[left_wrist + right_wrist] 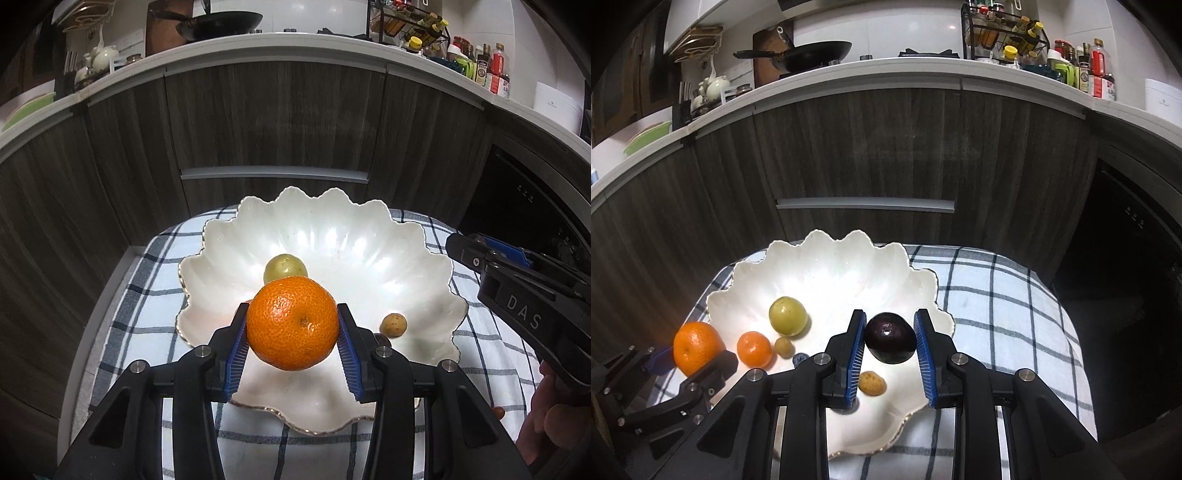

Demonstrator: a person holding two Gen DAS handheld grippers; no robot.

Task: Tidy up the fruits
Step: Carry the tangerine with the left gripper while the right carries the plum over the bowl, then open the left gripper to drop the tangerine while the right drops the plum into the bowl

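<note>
Your left tongs (292, 328) grasp orange (292, 323) over shell bowl (369, 236) near rim; right tongs (890, 338) clenched on plum (890, 337), nearer bowl's right edge.

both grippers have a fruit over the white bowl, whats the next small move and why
Probably lower the left gripper a little and open it. Its orange hangs over the scalloped bowl, above a clear patch in front of the green fruit. The right gripper holds its dark plum apart, so the two shouldn't collide.
</note>
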